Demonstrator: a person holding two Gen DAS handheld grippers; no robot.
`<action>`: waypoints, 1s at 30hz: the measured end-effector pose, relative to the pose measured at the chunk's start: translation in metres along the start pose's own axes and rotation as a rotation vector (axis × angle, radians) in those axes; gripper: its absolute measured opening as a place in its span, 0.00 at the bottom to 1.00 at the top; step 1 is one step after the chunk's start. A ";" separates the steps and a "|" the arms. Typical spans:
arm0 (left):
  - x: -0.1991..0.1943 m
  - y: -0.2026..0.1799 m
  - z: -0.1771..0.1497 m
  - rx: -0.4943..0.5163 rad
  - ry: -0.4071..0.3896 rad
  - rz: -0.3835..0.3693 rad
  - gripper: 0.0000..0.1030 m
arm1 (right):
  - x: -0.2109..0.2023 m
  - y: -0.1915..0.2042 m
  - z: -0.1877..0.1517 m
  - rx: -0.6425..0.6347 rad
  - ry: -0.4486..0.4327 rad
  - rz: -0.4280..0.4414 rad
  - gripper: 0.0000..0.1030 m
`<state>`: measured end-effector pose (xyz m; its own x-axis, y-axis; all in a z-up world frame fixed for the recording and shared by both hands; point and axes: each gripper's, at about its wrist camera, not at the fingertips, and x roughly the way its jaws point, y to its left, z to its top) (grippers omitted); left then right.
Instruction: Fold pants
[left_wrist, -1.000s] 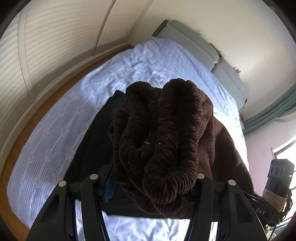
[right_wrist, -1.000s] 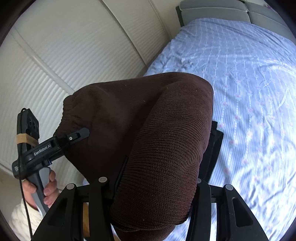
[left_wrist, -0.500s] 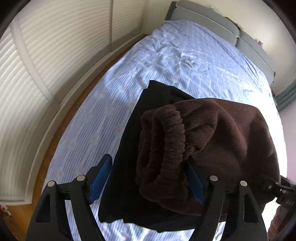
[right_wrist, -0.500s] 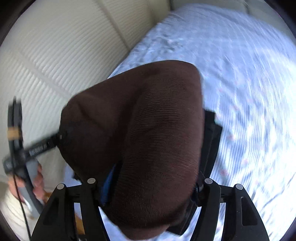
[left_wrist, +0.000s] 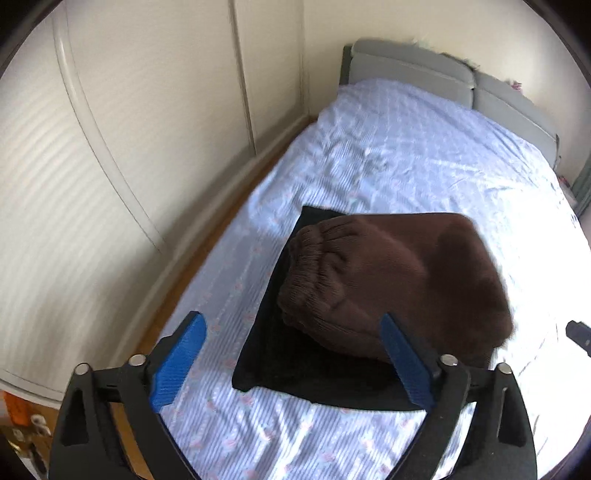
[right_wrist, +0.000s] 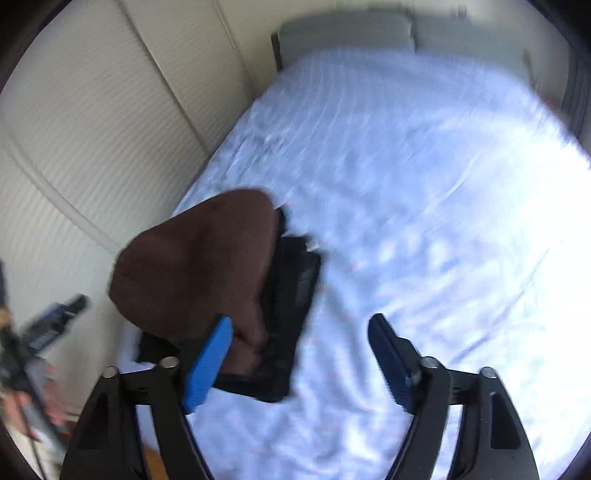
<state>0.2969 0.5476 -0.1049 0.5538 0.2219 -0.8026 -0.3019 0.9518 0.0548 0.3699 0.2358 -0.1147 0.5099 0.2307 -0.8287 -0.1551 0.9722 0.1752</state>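
Pants, brown and ribbed, lie bundled in the centre of my left wrist view, resting on a flat black garment that sits on the blue sheet of the bed. Their gathered waistband faces left in that frame. I read the placement as a stack: one folded piece set on another near the bottom edge of the mattress.

My left gripper has just been opening, and its blue pads now stand wide apart at the lower part of the frame, pressing on nothing; the brown bundle shows beyond the right pad, not gripped. My right gripper has likewise just been opening. In its blurred view the pants sit at centre left, partly behind the left pad, with only bedsheet between the jaws.

Both tools empty suggests the fold is set down and I'm clear to pull away. The bundle looks puffy, so it may slump off the black piece.
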 end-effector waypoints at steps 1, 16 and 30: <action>-0.016 -0.008 -0.005 0.015 -0.024 -0.001 0.96 | -0.015 -0.004 -0.006 -0.024 -0.035 -0.025 0.80; -0.217 -0.197 -0.090 0.302 -0.244 -0.170 1.00 | -0.211 -0.116 -0.094 -0.021 -0.214 -0.174 0.85; -0.328 -0.323 -0.168 0.404 -0.291 -0.323 1.00 | -0.325 -0.228 -0.178 0.024 -0.247 -0.201 0.86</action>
<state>0.0829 0.1317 0.0410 0.7760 -0.0979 -0.6231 0.2049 0.9734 0.1023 0.0888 -0.0680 0.0196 0.7185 0.0337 -0.6947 -0.0121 0.9993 0.0360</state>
